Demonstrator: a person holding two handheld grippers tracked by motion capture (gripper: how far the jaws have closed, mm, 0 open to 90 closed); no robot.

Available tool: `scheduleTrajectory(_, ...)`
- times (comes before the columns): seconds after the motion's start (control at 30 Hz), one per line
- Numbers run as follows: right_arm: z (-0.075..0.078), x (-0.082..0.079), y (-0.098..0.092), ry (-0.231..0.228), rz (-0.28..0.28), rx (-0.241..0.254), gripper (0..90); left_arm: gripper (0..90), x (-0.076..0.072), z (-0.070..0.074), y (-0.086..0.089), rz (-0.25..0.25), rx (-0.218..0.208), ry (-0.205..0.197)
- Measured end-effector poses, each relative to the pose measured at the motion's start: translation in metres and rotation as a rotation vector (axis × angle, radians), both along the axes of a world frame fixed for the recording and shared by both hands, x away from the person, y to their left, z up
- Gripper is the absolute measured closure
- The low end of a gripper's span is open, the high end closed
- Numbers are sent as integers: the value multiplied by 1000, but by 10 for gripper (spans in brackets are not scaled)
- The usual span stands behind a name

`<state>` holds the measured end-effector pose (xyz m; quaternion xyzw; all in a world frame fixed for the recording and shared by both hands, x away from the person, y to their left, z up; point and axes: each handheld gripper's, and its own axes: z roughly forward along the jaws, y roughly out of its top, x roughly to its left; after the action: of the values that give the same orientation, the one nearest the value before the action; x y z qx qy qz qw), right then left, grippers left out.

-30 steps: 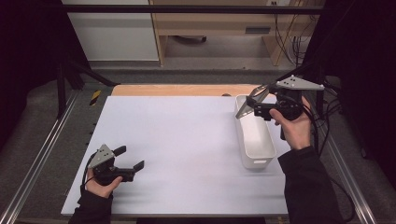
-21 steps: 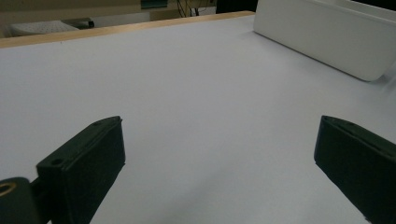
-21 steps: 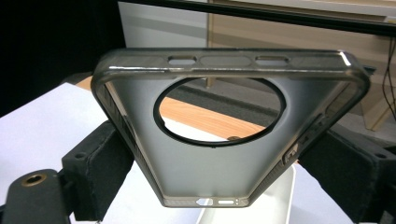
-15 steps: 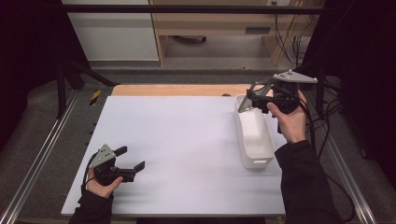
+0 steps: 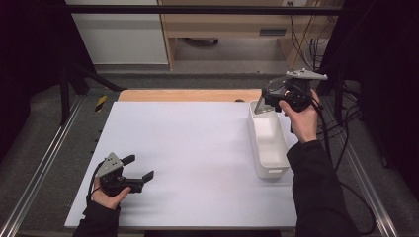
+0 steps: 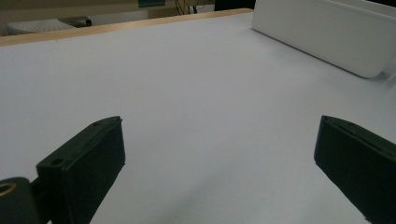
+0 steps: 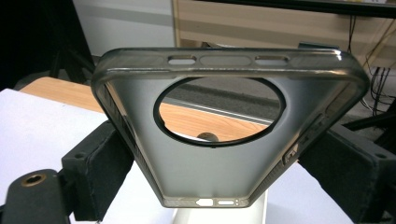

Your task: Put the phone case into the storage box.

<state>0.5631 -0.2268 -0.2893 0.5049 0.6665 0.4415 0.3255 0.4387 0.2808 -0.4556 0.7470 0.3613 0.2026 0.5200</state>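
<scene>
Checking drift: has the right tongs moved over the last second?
Yes. The right tongs, shut on the phone case, have shifted toward the far end of the white bin, which stays put.

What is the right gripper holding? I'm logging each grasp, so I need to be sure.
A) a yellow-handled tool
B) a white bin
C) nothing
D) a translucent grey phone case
D: the right gripper has its jaws shut on the sides of a translucent grey phone case with a round camera cutout.
</scene>
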Motion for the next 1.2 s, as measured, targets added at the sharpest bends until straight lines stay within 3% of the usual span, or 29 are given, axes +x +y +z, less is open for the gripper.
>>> scheduleTrajectory(0.73, -26, 50, 5, 75, -107, -11, 115, 15, 2, -2, 0, -4, 5, 7)
scheduleTrajectory(1.2, -45, 71, 11, 109, -145, -44, 114, 14, 2, -3, -1, -9, 9, 12)
